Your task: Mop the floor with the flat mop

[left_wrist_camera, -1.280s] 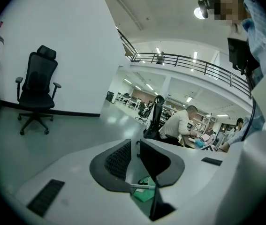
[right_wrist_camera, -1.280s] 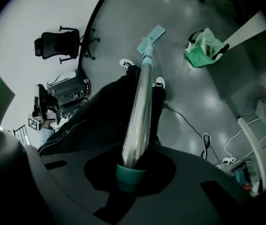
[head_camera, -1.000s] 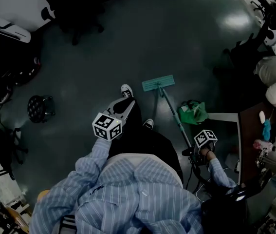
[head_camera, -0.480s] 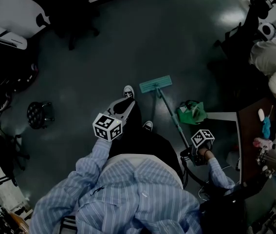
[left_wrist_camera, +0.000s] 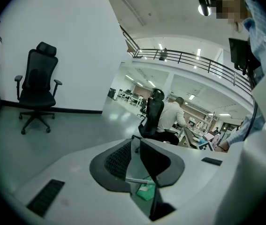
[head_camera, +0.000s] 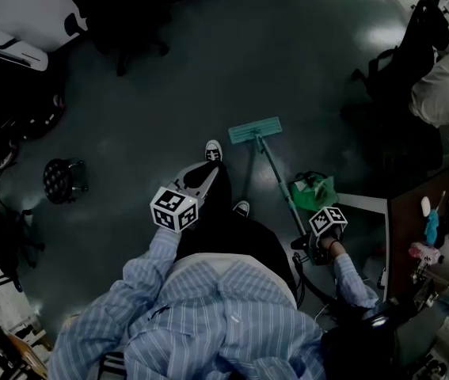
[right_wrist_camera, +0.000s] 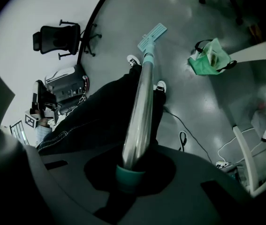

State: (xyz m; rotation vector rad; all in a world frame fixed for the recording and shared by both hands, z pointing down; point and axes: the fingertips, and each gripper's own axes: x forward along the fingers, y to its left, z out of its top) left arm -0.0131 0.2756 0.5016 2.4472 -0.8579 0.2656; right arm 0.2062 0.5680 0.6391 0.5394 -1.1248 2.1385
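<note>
The flat mop's teal head (head_camera: pixel 256 131) lies on the dark floor ahead of my feet. Its metal handle (head_camera: pixel 275 176) slants back to my right gripper (head_camera: pixel 302 242), which is shut on the handle's upper end. In the right gripper view the handle (right_wrist_camera: pixel 142 102) rises from between the jaws of the right gripper (right_wrist_camera: pixel 130 168) to the mop head (right_wrist_camera: pixel 151 35). My left gripper (head_camera: pixel 211 167) hangs in front of my legs, away from the mop. Seen from the left gripper view, the left gripper (left_wrist_camera: pixel 136 138) is shut with nothing in it.
A green bag (head_camera: pixel 313 190) sits on the floor right of the handle, by a white panel (head_camera: pixel 363 204). Behind stand a black office chair (head_camera: pixel 117 14) and a small stool (head_camera: pixel 64 178). A seated person (head_camera: pixel 446 77) and a desk (head_camera: pixel 414 212) fill the right. Cables (right_wrist_camera: pixel 184 135) trail underfoot.
The mop head has slid a little farther from me and my front foot has edged forward. Both grippers keep the same hold and state.
</note>
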